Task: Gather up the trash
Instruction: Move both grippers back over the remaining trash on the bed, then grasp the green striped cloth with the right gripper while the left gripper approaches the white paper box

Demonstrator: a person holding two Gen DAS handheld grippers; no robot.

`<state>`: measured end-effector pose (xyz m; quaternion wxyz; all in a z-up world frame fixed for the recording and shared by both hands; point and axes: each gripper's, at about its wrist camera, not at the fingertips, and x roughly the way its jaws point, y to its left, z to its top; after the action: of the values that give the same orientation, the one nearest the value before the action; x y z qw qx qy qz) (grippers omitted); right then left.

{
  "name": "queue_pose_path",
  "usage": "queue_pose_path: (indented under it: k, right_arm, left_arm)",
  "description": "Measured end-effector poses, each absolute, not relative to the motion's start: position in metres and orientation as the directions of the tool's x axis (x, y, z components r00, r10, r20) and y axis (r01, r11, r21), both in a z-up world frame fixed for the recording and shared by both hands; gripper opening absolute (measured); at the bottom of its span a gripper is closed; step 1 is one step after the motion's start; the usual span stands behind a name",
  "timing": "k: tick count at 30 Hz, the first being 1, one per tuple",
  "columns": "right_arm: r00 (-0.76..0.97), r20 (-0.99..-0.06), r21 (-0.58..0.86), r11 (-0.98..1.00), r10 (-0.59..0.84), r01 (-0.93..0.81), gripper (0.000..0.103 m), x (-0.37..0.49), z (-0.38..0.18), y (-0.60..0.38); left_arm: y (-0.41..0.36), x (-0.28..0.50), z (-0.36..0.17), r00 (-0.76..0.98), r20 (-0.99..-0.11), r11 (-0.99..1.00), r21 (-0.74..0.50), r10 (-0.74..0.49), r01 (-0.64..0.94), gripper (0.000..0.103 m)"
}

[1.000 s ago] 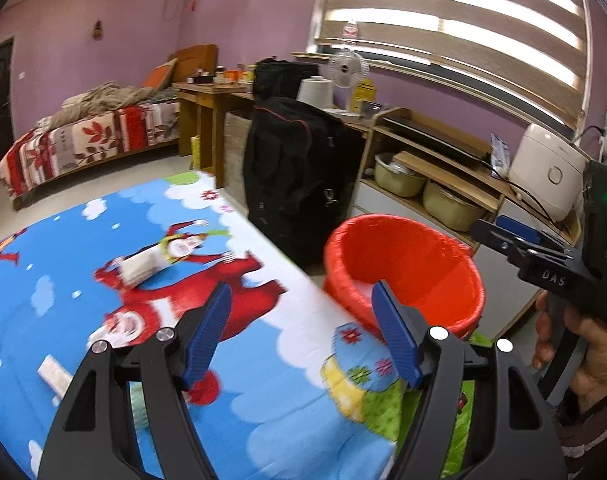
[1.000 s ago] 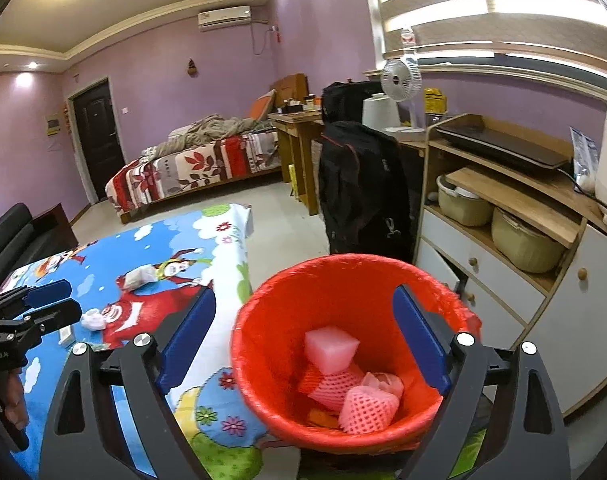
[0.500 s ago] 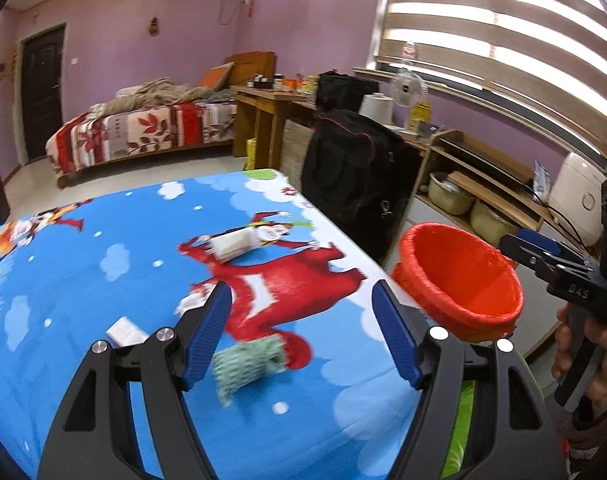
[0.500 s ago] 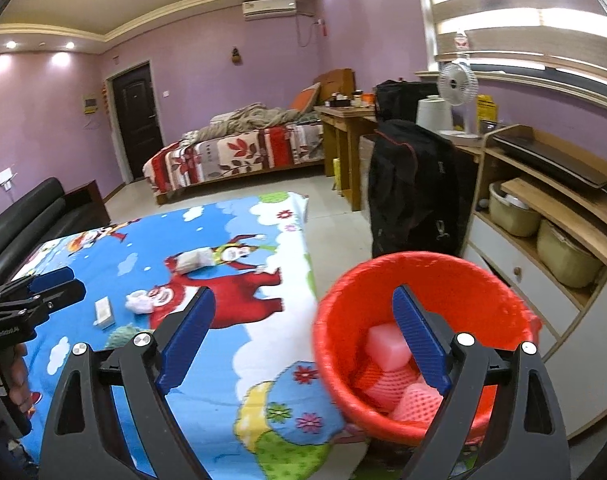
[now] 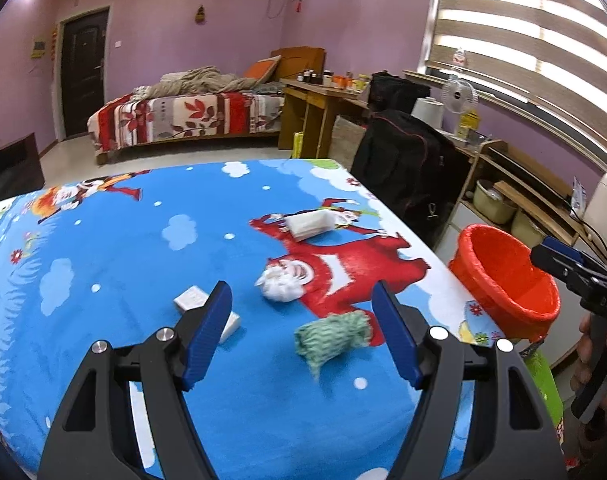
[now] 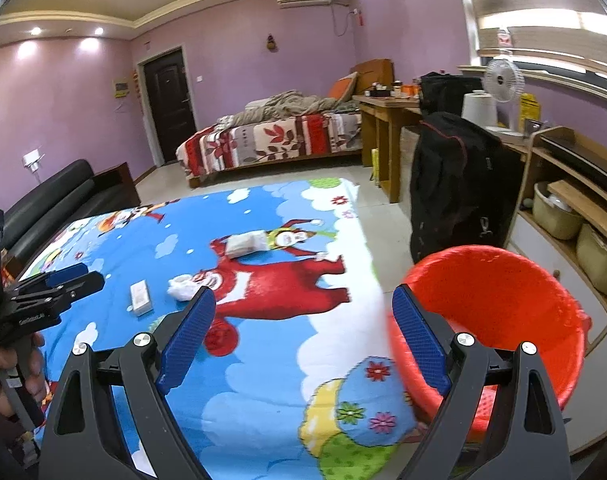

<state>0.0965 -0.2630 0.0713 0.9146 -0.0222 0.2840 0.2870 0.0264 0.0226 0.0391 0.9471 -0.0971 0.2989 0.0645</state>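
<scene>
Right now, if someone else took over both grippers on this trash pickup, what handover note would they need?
Left gripper: open, empty, over the blue cartoon cloth, facing the green mesh wad.
Right gripper: open, empty, over the cloth's edge beside the red basket.
On the cloth: green mesh wad nearest, crumpled white tissue behind it, two small white boxes to the left, white tissue pack farthest.
Done: cannot tell from these views; the basket's bottom is hidden.
Left: pick up each piece and drop it in the basket, probably the green wad first.
</scene>
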Motion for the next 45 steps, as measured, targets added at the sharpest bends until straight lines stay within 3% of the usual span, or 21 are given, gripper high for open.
queue_pose_path:
  k: [25,45]
  right_arm:
    - [0.495,-0.644,0.112,0.712,0.583,-0.693,0.084,0.096,0.022,-0.151]
    - [0.390,-0.749,0.067,0.648,0.535,-0.759,0.084,0.104,-0.028,-0.081]
  left_arm:
    - [0.073,0.016,0.014,0.789,-0.599,0.937,-0.179,0.137,-0.299,0.070]
    - [0.084,0.016,0.008,0.776,-0.612,0.927,-0.186,0.150,-0.325,0.070]
